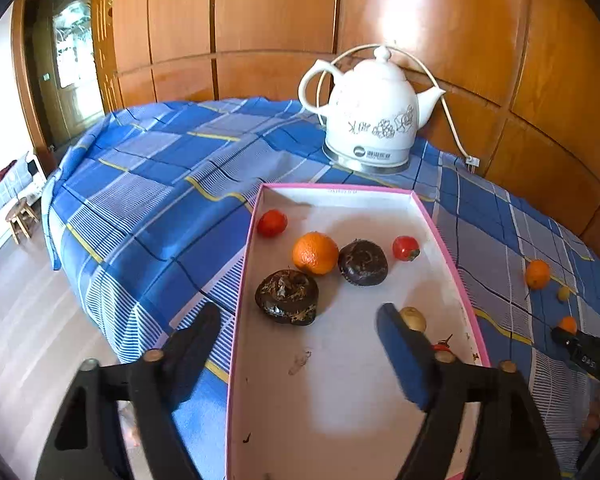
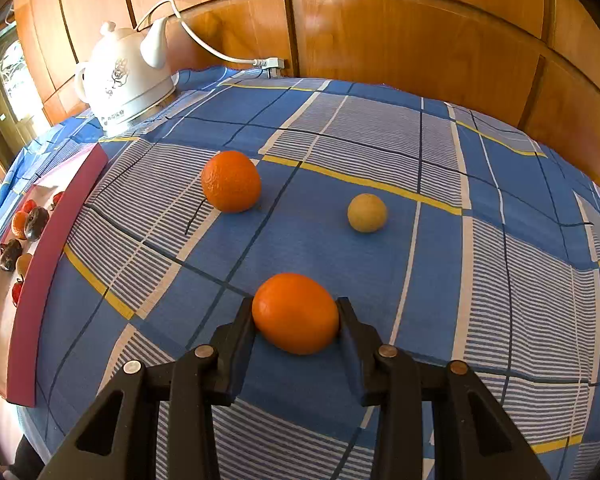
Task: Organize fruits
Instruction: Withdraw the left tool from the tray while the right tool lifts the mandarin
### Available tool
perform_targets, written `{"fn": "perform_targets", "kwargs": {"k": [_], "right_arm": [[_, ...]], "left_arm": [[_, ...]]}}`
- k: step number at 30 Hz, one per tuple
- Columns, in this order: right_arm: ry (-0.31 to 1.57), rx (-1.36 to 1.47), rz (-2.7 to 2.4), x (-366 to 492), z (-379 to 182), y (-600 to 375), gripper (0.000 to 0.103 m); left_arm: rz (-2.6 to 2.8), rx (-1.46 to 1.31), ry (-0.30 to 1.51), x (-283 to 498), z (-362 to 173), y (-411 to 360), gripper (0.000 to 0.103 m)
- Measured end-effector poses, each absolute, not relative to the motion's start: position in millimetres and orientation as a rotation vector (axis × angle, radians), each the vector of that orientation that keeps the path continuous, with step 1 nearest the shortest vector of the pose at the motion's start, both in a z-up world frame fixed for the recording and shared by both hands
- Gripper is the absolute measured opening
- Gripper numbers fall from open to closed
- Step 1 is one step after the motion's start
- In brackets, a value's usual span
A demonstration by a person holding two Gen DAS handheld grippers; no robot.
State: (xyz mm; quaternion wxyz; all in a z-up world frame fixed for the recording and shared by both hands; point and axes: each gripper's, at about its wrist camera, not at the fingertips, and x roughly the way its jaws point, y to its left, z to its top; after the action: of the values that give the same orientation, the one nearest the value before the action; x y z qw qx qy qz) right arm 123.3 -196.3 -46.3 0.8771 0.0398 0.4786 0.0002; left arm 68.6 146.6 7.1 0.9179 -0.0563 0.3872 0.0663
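held orange (image 2: 295,313): on the tablecloth (image 2: 380,280), nearer the cloth's front edge than its wall edge, well to the right of the box; looks to rest on cloth, not lifted.
handling (est.): firm round fruit, waxy peel, prob. light; will roll if let go. Best taken across widest girth, as now; moderate squeeze, peel bruises.
right gripper (image 2: 296,316): clenched on held orange, pads on both flanks.
loose fruit: 2nd orange (image 2: 231,181) + small yellow fruit (image 2: 367,213) toward wall edge, apart from each other.
left gripper (image 1: 296,320): fingers spread wide, nothing between; hangs over box's near-left rim.
box (image 1: 452,256): pink-rimmed, white floor; holds boxed orange (image 1: 315,253), two dark fruits (image 1: 286,297), small red ones.
right wrist only: grip contact.
left wrist only: full box contents; kettle (image 1: 370,110) behind the box's far edge.
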Motion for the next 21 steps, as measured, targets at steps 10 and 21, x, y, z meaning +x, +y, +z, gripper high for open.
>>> {"fn": "perform_targets", "kwargs": {"k": [10,21], "right_arm": [[0.995,0.082,-0.001,122,-46,-196,0.040],[0.994,0.067,-0.006,121,-45,-194,0.040]], "left_arm": [[0.227,-0.080,0.729,55,18,142,0.103],[0.188,-0.094,0.739,50,18,137,0.103]]}}
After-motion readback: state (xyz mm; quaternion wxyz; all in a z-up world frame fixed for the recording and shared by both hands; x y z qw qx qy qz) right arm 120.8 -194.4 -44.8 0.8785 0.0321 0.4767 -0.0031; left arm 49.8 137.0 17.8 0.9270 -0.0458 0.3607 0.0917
